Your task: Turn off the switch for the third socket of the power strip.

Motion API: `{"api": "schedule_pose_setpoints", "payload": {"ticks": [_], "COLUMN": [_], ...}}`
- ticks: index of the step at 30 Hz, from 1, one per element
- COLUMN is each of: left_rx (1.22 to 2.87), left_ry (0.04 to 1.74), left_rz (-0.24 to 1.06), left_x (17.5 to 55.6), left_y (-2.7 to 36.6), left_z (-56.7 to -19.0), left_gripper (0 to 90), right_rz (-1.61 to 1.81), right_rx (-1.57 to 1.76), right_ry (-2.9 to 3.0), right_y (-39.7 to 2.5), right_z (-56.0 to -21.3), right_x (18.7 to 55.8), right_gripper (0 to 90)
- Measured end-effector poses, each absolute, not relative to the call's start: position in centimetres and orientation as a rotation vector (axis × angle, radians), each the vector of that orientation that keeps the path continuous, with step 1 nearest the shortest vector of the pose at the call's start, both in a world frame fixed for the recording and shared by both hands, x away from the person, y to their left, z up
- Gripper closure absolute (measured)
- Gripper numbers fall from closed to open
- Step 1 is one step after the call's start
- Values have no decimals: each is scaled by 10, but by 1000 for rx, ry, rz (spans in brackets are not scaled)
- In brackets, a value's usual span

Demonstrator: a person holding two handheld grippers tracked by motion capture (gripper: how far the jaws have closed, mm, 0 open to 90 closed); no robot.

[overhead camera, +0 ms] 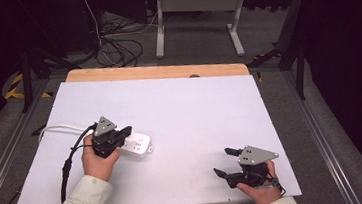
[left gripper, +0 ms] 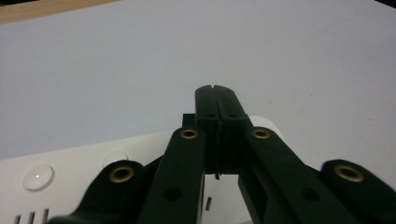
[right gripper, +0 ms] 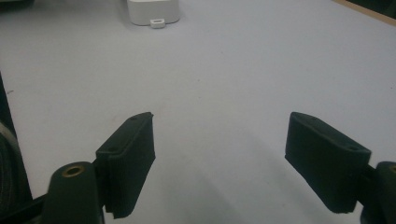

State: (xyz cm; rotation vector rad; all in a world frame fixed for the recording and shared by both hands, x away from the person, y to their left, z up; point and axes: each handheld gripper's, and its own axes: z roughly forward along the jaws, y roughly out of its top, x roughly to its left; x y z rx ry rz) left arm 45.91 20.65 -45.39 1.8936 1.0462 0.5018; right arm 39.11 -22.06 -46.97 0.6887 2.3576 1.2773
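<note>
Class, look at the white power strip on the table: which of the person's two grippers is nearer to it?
Left. The left gripper, jaws shut, sits right over the power strip. The right gripper, jaws open, rests well apart from it near the table's front edge.

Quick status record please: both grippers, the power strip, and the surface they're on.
left gripper: jaws closed together, empty, over the power strip
right gripper: jaws wide open, empty, near the table's front right
power strip: white, flat on the table, left of centre, cord running off to the left
table: white top, wooden strip along the far edge
</note>
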Motion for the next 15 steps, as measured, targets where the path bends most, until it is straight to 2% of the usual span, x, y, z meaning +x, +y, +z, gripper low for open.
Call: {"api": "schedule_pose_setpoints", "payload": {"ticks": [4, 5, 6, 7, 8, 9, 10, 12, 13, 15], "left_rx": [1884, 1889, 1887, 1887, 1887, 1883, 1883, 1876, 1867, 1862], "left_ry": [1048, 1043, 1044, 1063, 1063, 1064, 1059, 1051, 1046, 1037], "left_rz": [496, 504, 503, 474, 474, 472, 482, 502, 507, 502], "left_x": [457, 457, 456, 455, 455, 454, 452, 449, 448, 445], "left_y": [207, 207, 207, 207, 207, 207, 208, 210, 211, 212], "left_z": [-450, -449, -447, -444, -444, -442, -440, -435, -434, -431], "left_gripper": [804, 741, 741, 636, 582, 582, 519, 497, 451, 416], "right_rz": [1279, 1279, 1279, 1278, 1279, 1279, 1280, 1281, 1283, 1285], "right_rx": [690, 691, 691, 692, 692, 692, 693, 693, 694, 695], "right_ry": [2359, 2359, 2359, 2358, 2357, 2357, 2355, 2355, 2354, 2351], "right_y": [-220, -221, -221, -221, -221, -221, -222, -222, -223, -223], "right_z": [-470, -470, -470, -470, -470, -470, -470, -470, -469, -469], "right_x": [391, 391, 391, 391, 391, 391, 391, 391, 391, 391], "right_gripper": [245, 246, 246, 245, 245, 245, 246, 245, 245, 246]}}
